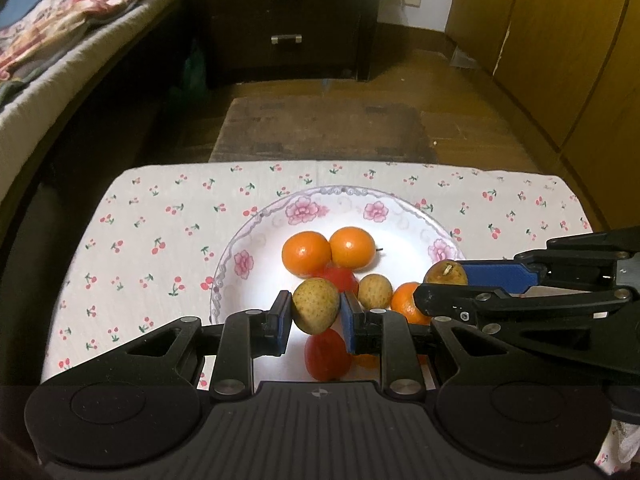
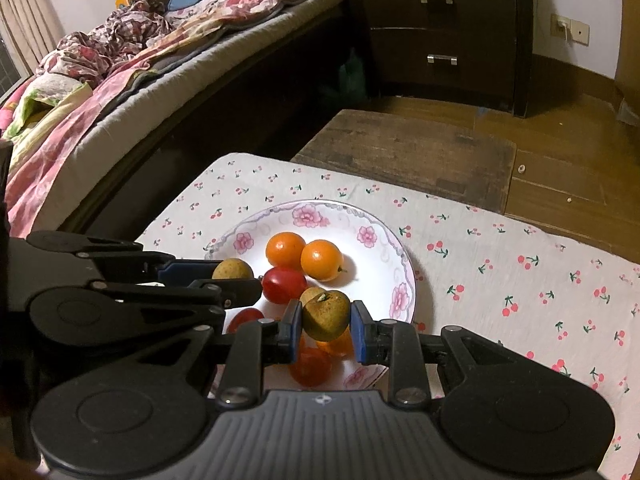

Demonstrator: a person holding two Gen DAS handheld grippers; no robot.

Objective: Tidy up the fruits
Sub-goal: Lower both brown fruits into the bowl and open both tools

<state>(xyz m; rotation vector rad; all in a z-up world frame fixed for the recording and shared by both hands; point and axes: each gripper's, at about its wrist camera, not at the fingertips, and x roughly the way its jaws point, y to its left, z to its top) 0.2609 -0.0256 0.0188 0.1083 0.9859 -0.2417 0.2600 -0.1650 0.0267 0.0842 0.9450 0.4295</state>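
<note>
Gripping one tan, speckled, matt-skinned longan point(image 1: 316, 306) over the flowered plate point(image 1: 240, 240), the left gripper point(image 1: 316, 316) is clamped; the right gripper point(image 2: 326, 326) clamps a browner longan point(image 2: 325, 315), stem scar uppermost, above oranges point(image 2: 322, 260) and red tomatoes point(image 2: 284, 285).

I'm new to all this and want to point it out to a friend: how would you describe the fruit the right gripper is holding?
Find the flowered plate on the cherry-print cloth. Above its near side, the right gripper clamps a small round brownish-yellow fruit. Unlike the similar fruit in the left gripper, it shows a stubby stem end on top.
</note>
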